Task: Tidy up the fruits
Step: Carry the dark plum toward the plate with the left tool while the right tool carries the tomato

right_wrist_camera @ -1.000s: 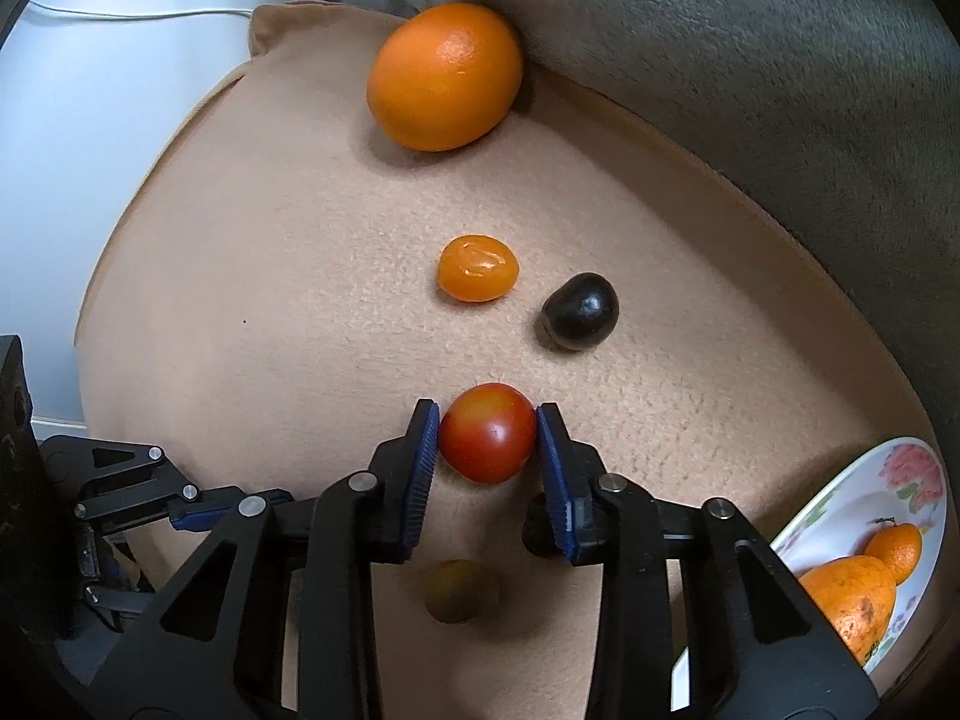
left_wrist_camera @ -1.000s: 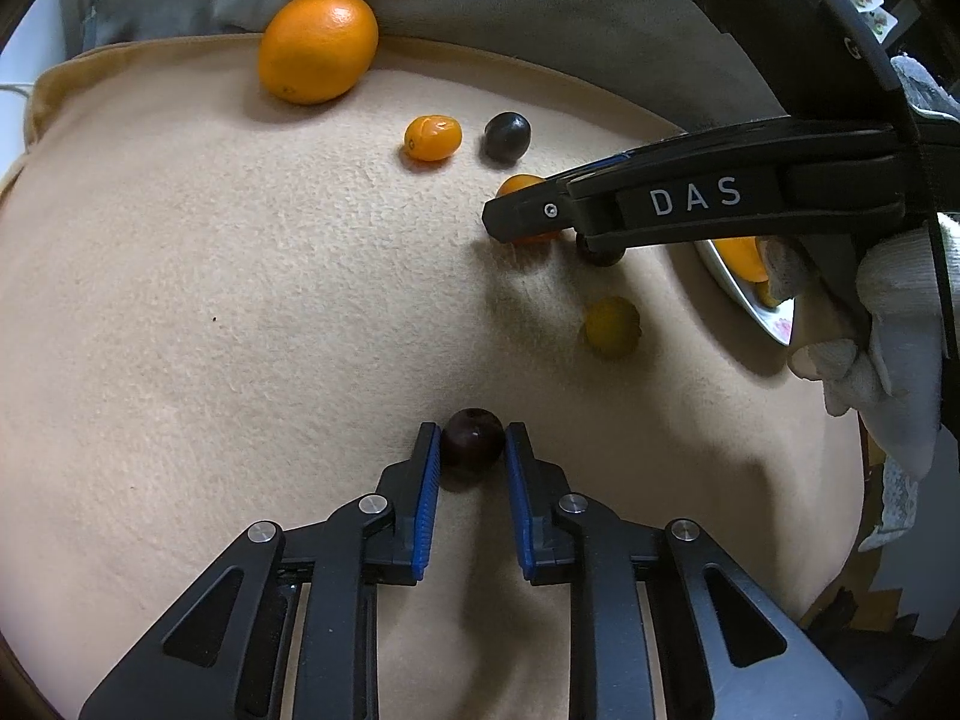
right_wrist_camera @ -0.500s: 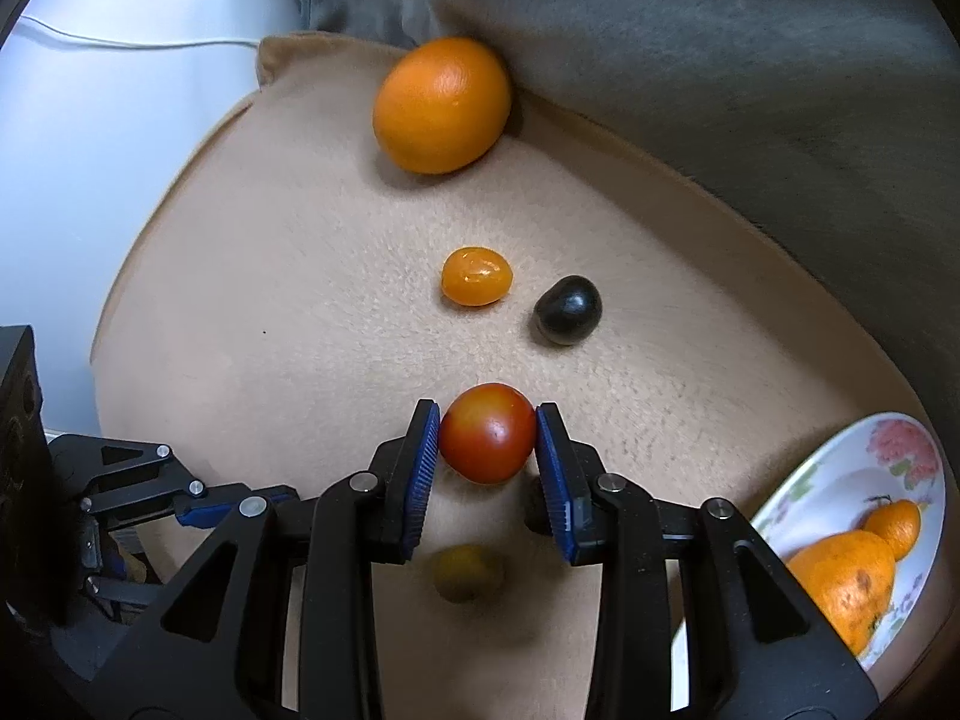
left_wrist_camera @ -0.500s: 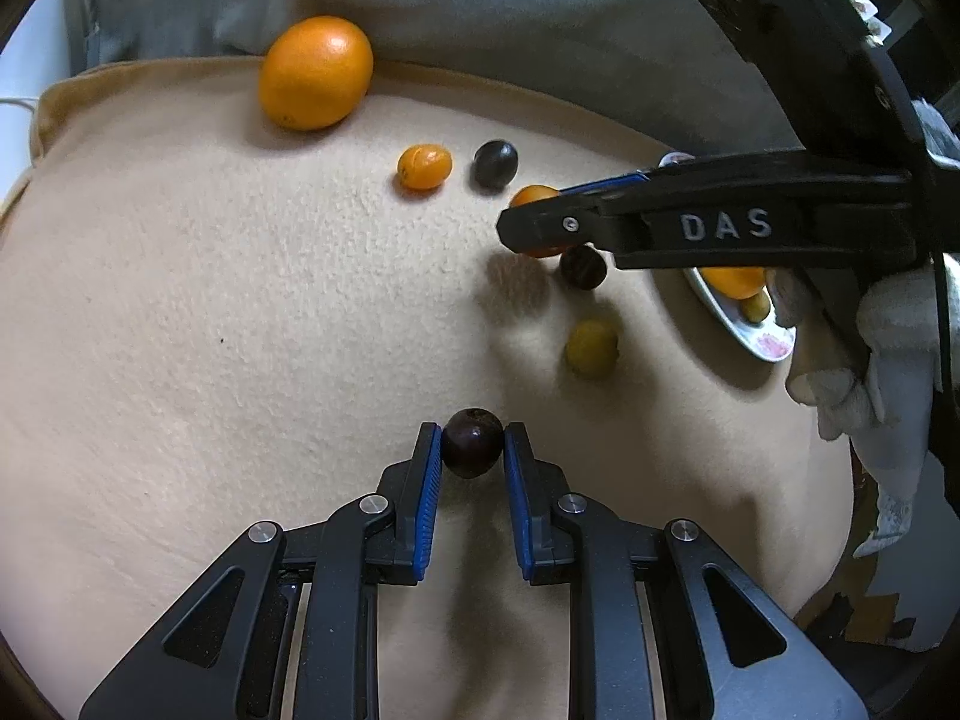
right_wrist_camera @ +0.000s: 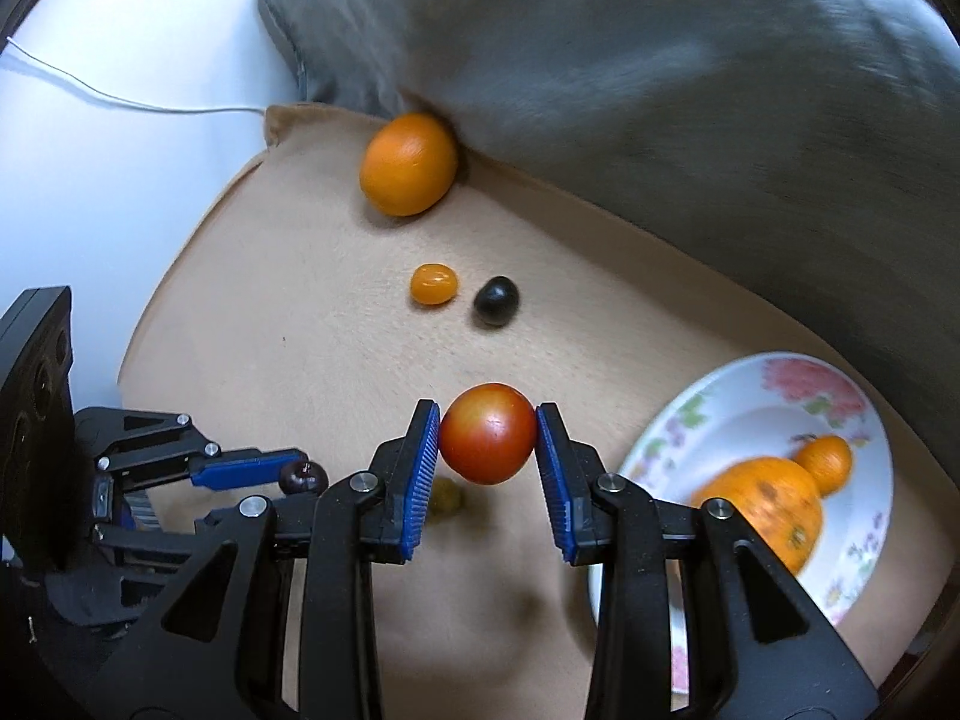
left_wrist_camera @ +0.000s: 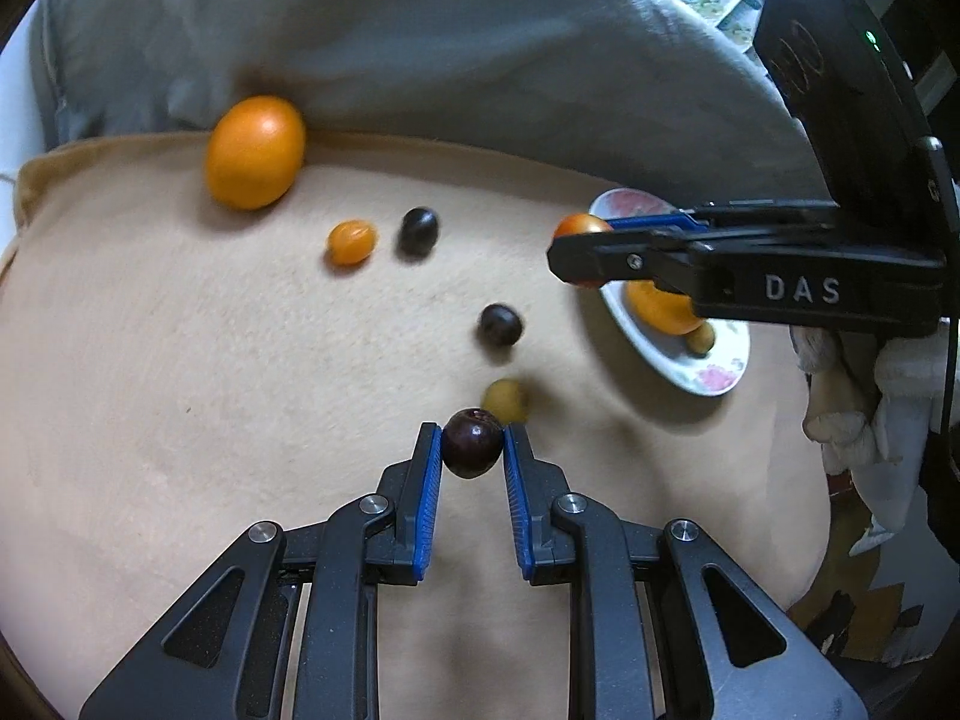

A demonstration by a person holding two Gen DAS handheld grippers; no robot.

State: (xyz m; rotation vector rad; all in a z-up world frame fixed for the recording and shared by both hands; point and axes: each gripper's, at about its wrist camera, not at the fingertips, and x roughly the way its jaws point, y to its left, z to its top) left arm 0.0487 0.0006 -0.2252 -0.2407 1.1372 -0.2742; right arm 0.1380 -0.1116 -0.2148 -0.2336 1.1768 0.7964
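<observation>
We hold the left gripper clamped on a small round dark purple plum, stem dimple facing up toward the camera, above the beige fleece blanket. Our right gripper is clamped on a round red-orange tomato, close to the white floral plate, which holds a large spotted orange fruit and a smaller one touching it. On the blanket lie a big oval orange, its long axis tilted up to the right against the grey cushion, a small orange kumquat, two dark plums and a yellow-green fruit. The right gripper's side reads "DAS".
</observation>
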